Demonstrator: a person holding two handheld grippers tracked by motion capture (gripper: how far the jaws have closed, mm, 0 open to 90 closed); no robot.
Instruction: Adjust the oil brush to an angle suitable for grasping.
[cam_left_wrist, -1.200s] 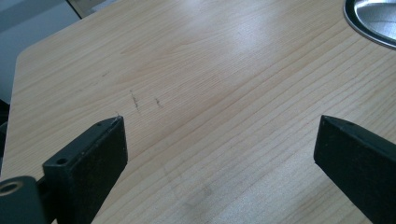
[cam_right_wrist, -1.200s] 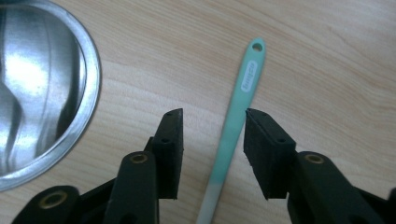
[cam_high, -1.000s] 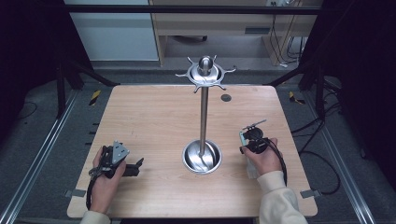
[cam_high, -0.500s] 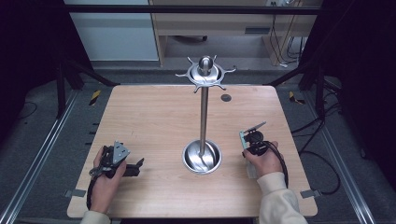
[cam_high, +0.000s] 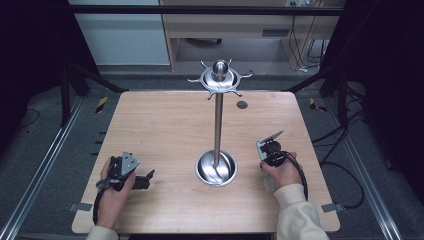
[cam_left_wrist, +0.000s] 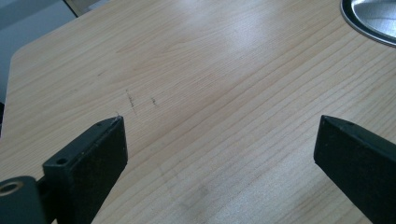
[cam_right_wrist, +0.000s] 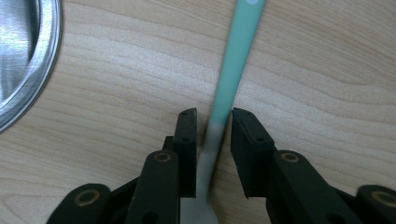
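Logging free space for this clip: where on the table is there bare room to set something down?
The table is bare from its far left corner down to the left hand-held gripper, and right of the stand beyond the small dark disc. Crowded: the stand's base and the right hand-held gripper holding a utensil.

Probably a lab recording rig: a wooden table (cam_high: 150, 125) inside dark metal framing (cam_high: 65, 85), loose cables (cam_high: 305, 30) along the floor behind.
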